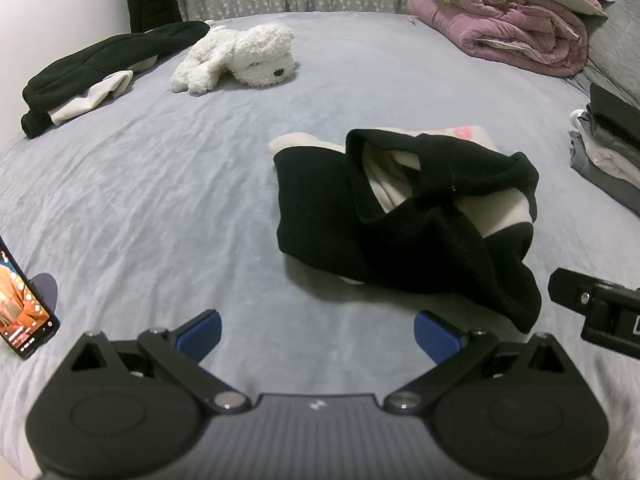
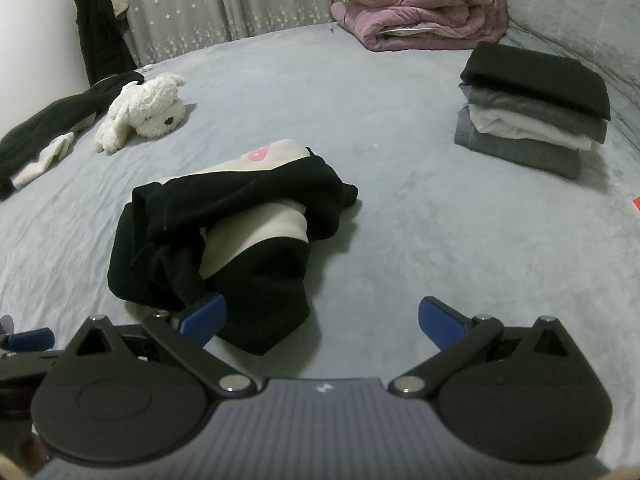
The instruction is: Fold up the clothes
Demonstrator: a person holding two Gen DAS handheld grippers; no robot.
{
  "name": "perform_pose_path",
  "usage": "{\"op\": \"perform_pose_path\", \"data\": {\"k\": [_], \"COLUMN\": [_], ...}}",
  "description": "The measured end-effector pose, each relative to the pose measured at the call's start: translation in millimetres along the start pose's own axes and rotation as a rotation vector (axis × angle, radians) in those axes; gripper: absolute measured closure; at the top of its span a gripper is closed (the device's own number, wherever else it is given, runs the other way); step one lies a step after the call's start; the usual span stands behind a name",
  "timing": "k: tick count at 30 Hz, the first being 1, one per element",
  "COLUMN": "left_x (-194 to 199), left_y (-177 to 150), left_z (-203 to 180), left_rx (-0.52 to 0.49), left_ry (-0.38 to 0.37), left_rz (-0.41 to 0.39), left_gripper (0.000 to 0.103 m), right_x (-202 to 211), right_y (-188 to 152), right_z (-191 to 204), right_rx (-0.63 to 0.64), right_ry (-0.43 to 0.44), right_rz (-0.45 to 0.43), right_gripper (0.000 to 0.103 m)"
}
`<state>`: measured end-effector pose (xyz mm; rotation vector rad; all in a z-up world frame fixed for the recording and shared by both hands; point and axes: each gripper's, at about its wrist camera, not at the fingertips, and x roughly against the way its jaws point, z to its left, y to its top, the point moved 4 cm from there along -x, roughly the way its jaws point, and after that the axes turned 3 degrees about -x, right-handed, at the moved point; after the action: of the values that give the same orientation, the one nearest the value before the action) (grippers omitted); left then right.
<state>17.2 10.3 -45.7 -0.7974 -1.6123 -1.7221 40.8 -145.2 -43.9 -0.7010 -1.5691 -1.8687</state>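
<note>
A black and cream garment [image 1: 404, 216] lies bunched in a loose heap on the grey bed, with a pink print at its far end; it also shows left of centre in the right wrist view as the garment [image 2: 240, 240]. My left gripper [image 1: 318, 334] is open, low over bare sheet, just short and left of the heap. My right gripper [image 2: 322, 324] is open too; its left fingertip [image 2: 204, 318] is at the garment's near black edge, and contact is unclear. Nothing is held. The right gripper's body [image 1: 600, 308] shows at the left view's right edge.
A stack of folded clothes [image 2: 536, 108] sits at the right. A second black and cream garment [image 1: 96, 68] and a white plush dog [image 1: 240, 56] lie far left. A rolled pink quilt [image 1: 516, 20] is at the back. A lit phone [image 1: 22, 312] rests at the left edge.
</note>
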Motion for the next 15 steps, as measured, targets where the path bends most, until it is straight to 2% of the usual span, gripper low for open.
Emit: {"op": "perform_pose_path", "data": {"k": [15], "left_x": [-2.2], "left_y": [0.3], "left_z": [1.5], "left_rx": [0.002], "left_ry": [0.007], "left_rz": [0.006], "left_gripper": [0.0], "right_x": [-1.2], "right_y": [-1.4], "right_z": [-0.4], "right_rx": [-0.002], "right_ry": [0.001], "right_rz": [0.004], "right_gripper": [0.0]}}
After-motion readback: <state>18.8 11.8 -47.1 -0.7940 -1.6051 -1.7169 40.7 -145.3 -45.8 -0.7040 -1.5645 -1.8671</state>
